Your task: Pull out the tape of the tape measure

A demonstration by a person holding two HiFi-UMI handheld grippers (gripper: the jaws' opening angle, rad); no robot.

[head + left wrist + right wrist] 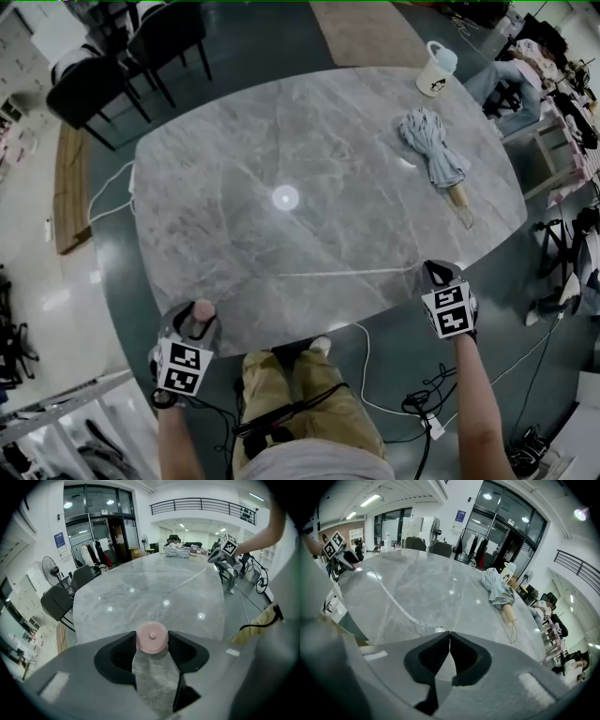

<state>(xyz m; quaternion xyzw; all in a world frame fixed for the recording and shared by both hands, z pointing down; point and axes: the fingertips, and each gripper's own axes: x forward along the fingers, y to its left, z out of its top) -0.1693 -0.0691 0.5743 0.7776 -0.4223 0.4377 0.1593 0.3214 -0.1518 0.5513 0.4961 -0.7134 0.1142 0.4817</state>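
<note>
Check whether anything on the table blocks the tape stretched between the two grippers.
Nothing visible does. The tape runs free along the near edge of the table from the pink tape measure in the left gripper to the shut right gripper. The folded umbrella and the mug lie beyond it, toward the far right.

The left forearm [183,439] and right forearm [480,403] reach forward, well apart. The left hand-held gripper [199,312] tilts steeply down, its jaws wide and clamped on the pink tape measure [151,637]. The right hand-held gripper [436,273], tilted likewise, has its jaws together, pinching the tape [393,603].
</note>
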